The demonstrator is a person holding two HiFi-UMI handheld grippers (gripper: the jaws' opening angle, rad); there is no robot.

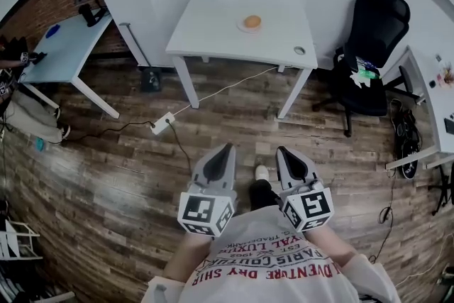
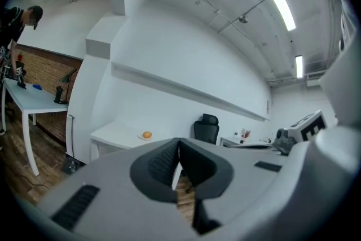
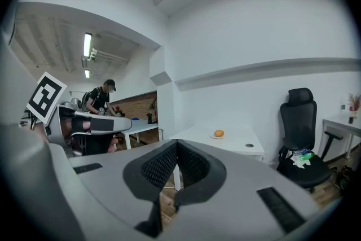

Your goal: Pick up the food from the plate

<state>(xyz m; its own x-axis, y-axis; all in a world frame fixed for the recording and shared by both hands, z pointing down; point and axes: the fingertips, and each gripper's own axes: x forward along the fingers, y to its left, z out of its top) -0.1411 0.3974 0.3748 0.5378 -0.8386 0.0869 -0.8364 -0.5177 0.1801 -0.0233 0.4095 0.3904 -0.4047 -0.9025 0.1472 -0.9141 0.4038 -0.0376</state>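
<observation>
Honestly, left gripper (image 1: 226,148) and right gripper (image 1: 282,151) are both pinched together, empty, far from the food (image 1: 252,22) on its plate (image 1: 240,27); arriving closed might knock it off

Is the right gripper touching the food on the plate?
Apart. In the head view the right gripper hangs over the floor, and a wide stretch of floor lies between it and the table with the food.

orange food (image 1: 252,21); white plate (image 1: 240,26); white table (image 1: 213,28); black chair (image 1: 374,35); brown wood-plank floor (image 1: 106,174).
</observation>
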